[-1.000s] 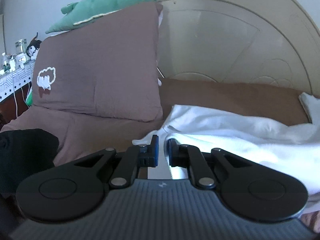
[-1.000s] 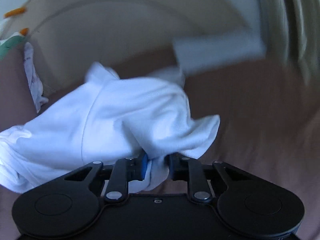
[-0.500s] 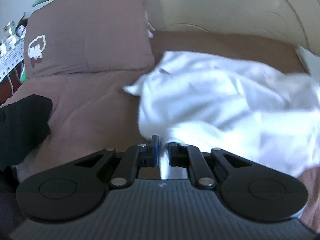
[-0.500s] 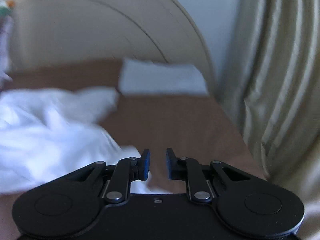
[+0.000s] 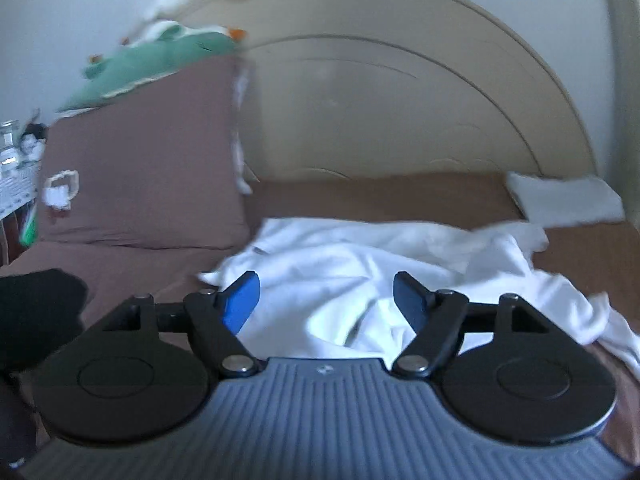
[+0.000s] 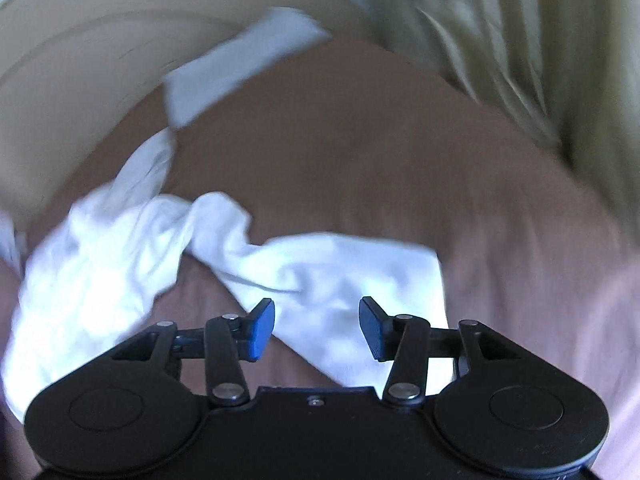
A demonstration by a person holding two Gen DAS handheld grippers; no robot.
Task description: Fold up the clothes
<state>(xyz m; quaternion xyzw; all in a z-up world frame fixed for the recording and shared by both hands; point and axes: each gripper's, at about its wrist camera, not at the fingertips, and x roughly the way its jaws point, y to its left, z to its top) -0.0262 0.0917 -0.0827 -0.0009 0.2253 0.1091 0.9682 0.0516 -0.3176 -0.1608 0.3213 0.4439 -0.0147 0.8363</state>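
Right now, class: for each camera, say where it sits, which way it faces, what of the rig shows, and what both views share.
Left wrist: sits on the left gripper, faces the headboard and pillow; its open jaws show.
Right wrist: sits on the right gripper, faces the bed's curtain side; its open jaws show.
Shared: crumpled white garment, folded white cloth, brown sheet.
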